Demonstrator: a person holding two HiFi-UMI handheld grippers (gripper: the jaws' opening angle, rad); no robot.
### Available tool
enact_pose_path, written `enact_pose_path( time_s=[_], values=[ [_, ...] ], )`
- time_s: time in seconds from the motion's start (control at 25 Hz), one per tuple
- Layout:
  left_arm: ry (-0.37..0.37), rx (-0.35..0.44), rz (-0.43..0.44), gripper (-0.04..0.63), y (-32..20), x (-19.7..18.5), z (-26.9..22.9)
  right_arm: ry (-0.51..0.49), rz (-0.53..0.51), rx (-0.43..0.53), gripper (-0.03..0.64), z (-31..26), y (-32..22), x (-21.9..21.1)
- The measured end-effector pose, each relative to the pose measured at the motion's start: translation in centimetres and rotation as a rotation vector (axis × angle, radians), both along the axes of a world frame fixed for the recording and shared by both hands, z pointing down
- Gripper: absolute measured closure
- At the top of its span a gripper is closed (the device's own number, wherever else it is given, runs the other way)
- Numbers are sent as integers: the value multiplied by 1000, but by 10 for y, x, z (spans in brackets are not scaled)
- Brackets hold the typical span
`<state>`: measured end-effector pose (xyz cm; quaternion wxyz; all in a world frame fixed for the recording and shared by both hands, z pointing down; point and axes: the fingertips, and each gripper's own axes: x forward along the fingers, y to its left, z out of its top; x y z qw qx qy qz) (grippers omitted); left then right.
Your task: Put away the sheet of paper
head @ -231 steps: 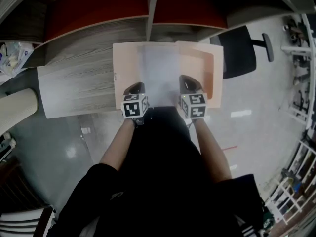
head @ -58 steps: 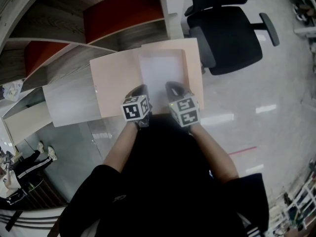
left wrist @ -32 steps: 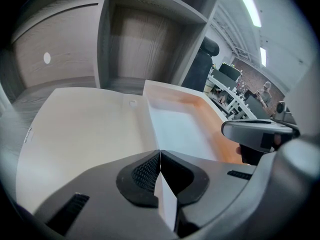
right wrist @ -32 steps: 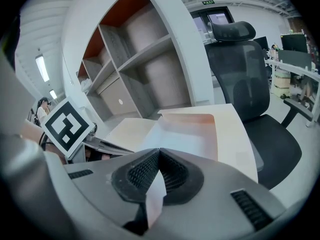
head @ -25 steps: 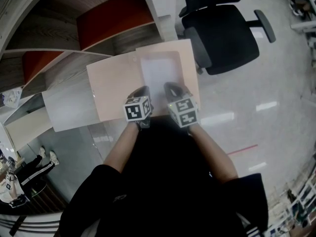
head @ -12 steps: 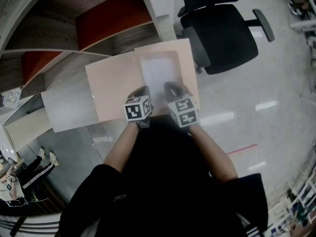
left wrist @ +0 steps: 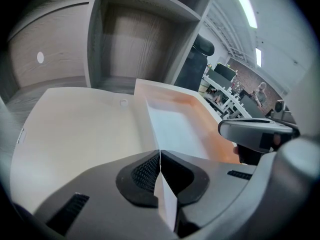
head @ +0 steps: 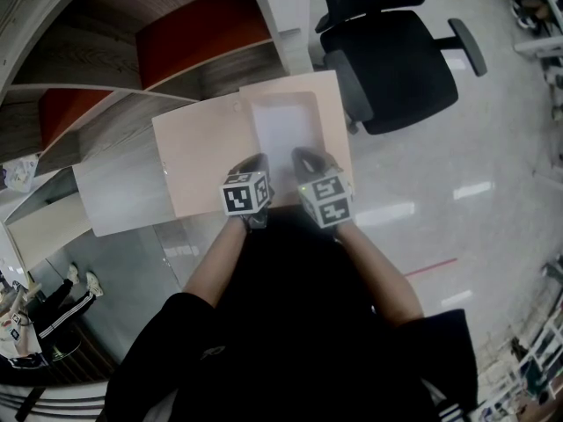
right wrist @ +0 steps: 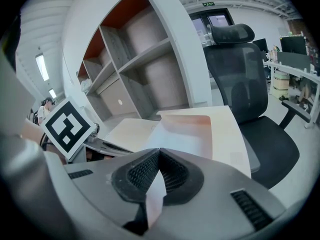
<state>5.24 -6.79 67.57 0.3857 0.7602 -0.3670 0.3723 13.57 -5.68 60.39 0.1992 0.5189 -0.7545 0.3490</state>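
folder (head: 202,161) has swung toward chair (head: 405,60), white sheet (head: 283,134) flat inside.

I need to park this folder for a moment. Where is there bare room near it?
The pale desk top left of the folder and its sheet looks bare, and so does the shelf cubby beyond. On the right the black chair crowds in.

Nothing legible; the small green sign (right wrist: 208,4), top centre of the right gripper view, is perhaps an exit sign.
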Motion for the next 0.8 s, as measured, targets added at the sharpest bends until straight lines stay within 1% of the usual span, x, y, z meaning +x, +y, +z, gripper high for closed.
enact_pose_path(
  time_s=[0.24,0.4,0.44,0.52,0.6,0.68,0.8],
  values=[
    [13,-16,3,548,3,1,1,6,-6,3,598,-1,1,-1],
    [11,-7,-2,545,1,-2,-3,3,-12,4,598,-2,3,-3],
    [14,-3,-8,538,0,-4,-5,2,-13,4,598,-2,3,-4],
    [24,5,-17,487,-2,-5,-8,-1,-15,4,598,-3,5,-5],
    [27,10,-26,454,-4,-8,-9,-3,-17,5,598,-3,6,-6],
    [27,11,-32,435,-3,-11,-10,-4,-19,7,598,-2,6,-8],
    [23,12,-26,425,1,-16,-11,-2,-15,12,598,-3,8,-10]
  ],
)
